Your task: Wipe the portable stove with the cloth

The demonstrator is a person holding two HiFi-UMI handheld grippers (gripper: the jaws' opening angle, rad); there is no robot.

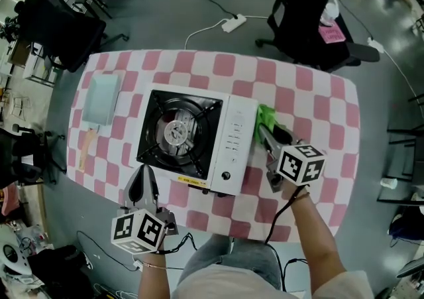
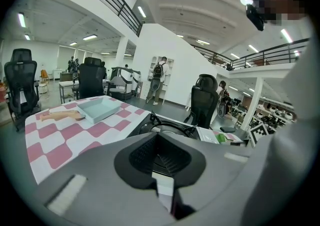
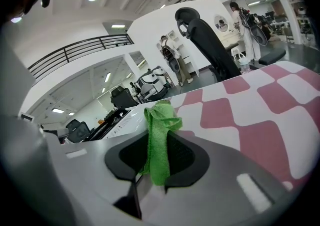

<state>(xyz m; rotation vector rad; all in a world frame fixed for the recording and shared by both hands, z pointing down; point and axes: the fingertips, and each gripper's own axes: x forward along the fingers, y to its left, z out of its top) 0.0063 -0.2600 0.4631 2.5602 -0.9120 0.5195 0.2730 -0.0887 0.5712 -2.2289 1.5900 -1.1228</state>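
The portable stove point(image 1: 192, 138) sits mid-table, a black burner on its left and a white control panel point(image 1: 235, 142) on its right. A green cloth point(image 1: 267, 119) hangs bunched at the panel's right edge, with my right gripper point(image 1: 266, 134) shut on it. In the right gripper view the cloth point(image 3: 159, 130) is pinched between the jaws and droops over them. My left gripper point(image 1: 141, 183) hovers at the table's near edge, just in front of the stove's front-left corner. In the left gripper view that gripper point(image 2: 161, 162) is shut on nothing, with the burner point(image 2: 167, 129) straight ahead.
The table point(image 1: 311, 102) has a pink-and-white checked cover. A pale blue tray point(image 1: 101, 97) and a wooden-handled tool point(image 1: 86, 148) lie at the left end. Black office chairs point(image 1: 311, 9) stand behind the table, and a power strip point(image 1: 234, 23) lies on the floor.
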